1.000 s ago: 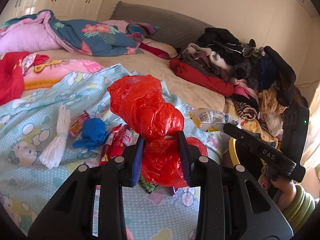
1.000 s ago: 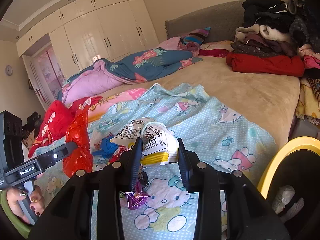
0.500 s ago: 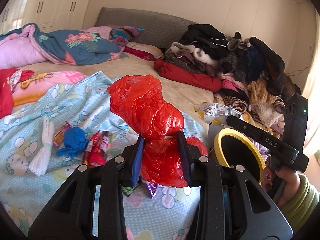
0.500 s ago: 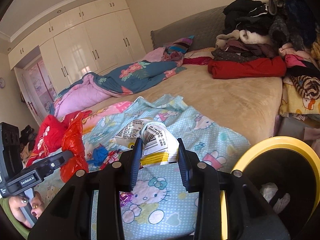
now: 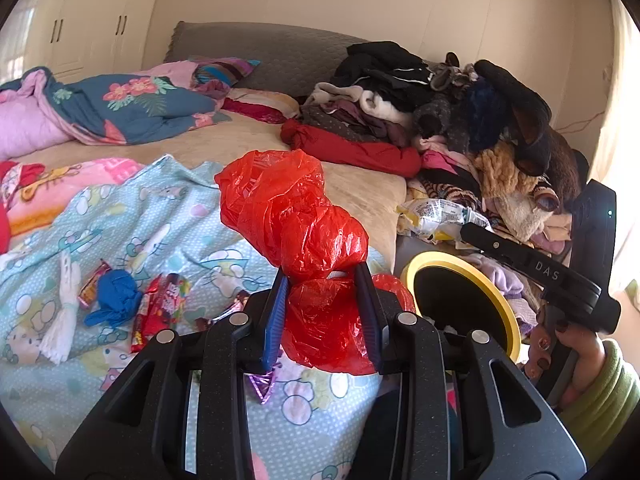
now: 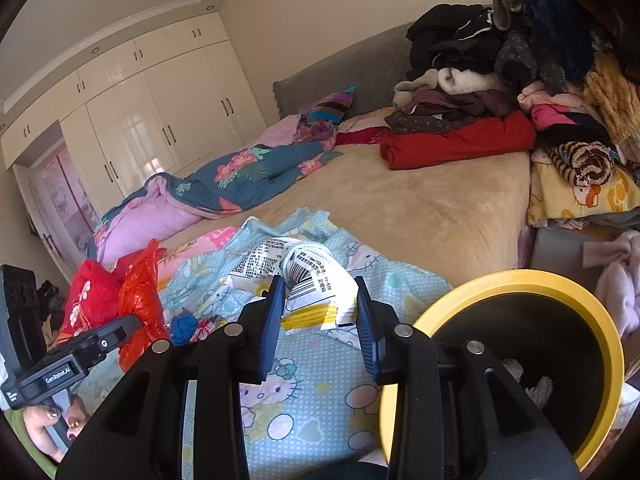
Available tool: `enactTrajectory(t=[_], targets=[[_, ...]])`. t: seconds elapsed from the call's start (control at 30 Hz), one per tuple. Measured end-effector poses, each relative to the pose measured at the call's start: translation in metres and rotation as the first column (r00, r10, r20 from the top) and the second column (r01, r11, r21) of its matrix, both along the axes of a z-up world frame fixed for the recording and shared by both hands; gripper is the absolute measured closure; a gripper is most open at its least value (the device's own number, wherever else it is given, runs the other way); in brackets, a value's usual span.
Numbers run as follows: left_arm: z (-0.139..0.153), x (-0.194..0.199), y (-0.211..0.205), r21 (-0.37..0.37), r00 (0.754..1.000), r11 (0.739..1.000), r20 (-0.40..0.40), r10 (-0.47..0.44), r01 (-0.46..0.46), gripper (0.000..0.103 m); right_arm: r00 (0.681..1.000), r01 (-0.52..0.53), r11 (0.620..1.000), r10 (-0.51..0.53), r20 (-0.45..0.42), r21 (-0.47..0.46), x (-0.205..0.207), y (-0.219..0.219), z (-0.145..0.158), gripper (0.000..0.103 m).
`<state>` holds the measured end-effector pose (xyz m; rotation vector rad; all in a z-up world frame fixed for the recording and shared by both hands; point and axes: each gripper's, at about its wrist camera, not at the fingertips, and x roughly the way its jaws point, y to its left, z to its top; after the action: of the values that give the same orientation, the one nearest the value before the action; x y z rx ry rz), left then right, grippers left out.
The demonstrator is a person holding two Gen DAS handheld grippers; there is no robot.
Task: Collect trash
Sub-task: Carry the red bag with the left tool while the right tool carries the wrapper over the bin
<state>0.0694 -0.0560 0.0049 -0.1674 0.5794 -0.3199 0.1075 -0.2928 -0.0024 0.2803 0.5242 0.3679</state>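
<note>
1. In the left wrist view the left gripper (image 5: pixel 322 312) is clamped on a crumpled red plastic bag (image 5: pixel 296 216); both blue-padded jaws press into its lower bulge, and the rest of the bag billows up toward the middle of the frame.
2. In the right wrist view the right gripper (image 6: pixel 318 316) is closed on a white and yellow snack wrapper (image 6: pixel 316 292) with a barcode, which juts up from between the jaws at the centre of the frame.
3. Just below the left jaws a small purple foil wrapper (image 5: pixel 262 386) lies on the light blue cartoon sheet (image 5: pixel 160 220).
4. Further left on that sheet lie a red candy wrapper (image 5: pixel 160 312), a crumpled blue glove (image 5: pixel 114 298) and a white tasselled bundle (image 5: pixel 64 320), close together.
5. A yellow-rimmed bin (image 6: pixel 528 280) with a dark inside fills the lower right of the right wrist view, just beside the right gripper; something pale lies inside it.
6. The same bin shows to the right of the left jaws in the left wrist view, below the other gripper.
7. A hand (image 5: pixel 560 344) with a green sleeve grips that gripper's handle at the lower right.
8. A pile of clothes (image 5: pixel 440 112) is heaped in the upper right of both views.
9. A blue floral quilt (image 6: pixel 248 176) lies at the middle left, before white wardrobes (image 6: pixel 140 104).
</note>
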Motion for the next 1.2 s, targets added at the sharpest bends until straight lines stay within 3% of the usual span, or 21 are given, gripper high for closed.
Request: enactTrajectory(t=[0.73, 1.2], targets=[[0.001, 0.006, -0.077, 0.022, 0.991, 0.991, 0.008, -0.135, 0.135, 0.077, 0.984, 0.178, 0.984, -0.178, -0.007, 0.016, -0.012, -0.065, -0.004, 0.070], [-0.011, 0.016, -0.117, 0.031, 0.977, 0.977, -0.012, -0.212, 0.212, 0.077, 0.951, 0.299, 0.953, -0.293, -0.098, 0.054, -0.010, -0.109, -0.023, 0.070]])
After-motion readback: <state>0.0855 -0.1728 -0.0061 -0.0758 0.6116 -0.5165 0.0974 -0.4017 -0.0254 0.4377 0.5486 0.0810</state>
